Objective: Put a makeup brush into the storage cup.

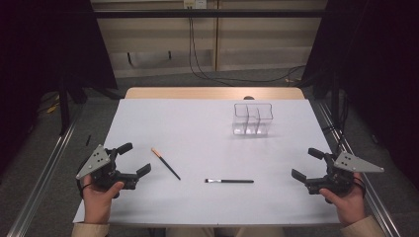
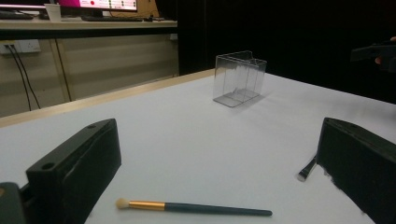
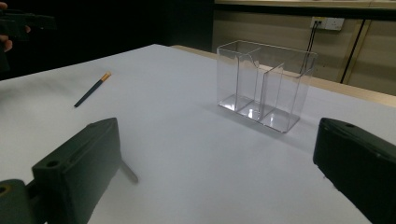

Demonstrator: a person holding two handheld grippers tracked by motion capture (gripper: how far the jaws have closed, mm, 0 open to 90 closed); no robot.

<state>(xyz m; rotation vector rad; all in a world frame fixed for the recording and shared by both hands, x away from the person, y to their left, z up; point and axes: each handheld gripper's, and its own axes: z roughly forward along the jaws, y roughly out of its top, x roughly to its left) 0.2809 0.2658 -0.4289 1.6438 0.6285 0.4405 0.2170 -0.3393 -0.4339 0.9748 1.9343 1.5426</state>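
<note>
Flanking brushes (image 1: 165,163), hand-held grippers (image 1: 133,159) near table edges (image 1: 94,197)

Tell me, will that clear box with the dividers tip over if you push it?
Probably it slides first: the clear divided organizer stands upright on a flat base on the smooth white table. Pushed near its top, it might tip, being tall and narrow. It looks light and empty.
</note>
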